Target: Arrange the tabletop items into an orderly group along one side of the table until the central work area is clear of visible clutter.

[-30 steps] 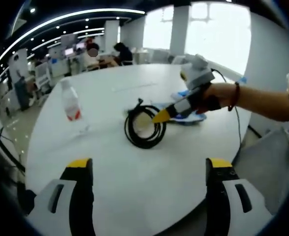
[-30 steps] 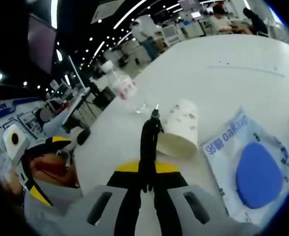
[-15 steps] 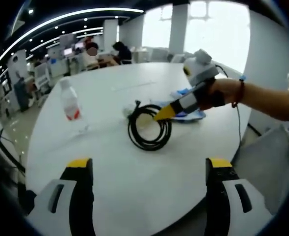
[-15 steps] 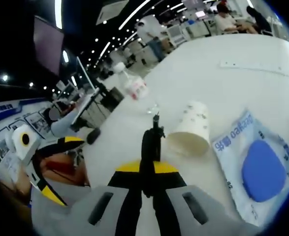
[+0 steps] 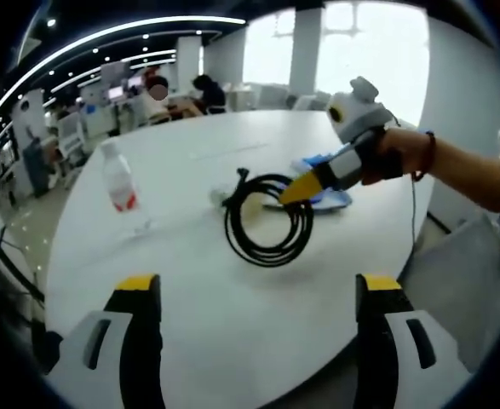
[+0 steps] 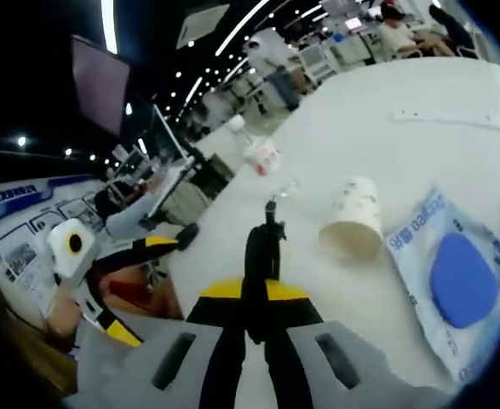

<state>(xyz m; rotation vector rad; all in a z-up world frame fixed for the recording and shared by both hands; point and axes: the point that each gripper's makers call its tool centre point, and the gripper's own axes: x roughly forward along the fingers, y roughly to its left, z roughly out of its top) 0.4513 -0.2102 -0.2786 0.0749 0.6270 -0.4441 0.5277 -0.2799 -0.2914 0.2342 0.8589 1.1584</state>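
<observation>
1. In the left gripper view we see our left gripper [image 5: 258, 294] with its jaws spread wide and nothing between them, low over the near edge of the white table [image 5: 190, 332].
2. Our right gripper [image 5: 299, 187] comes in from the right, its yellow-tipped jaws closed on a coiled black cable [image 5: 268, 220] near the middle of the table.
3. In the right gripper view the cable [image 6: 264, 256] stands pinched between the closed jaws.
4. A water bottle [image 5: 120, 183] stands to the left, well apart from the cable.
5. A paper cup [image 6: 354, 228] lies on its side just beside a blue-and-white packet [image 6: 454, 285], right of the cable.
</observation>
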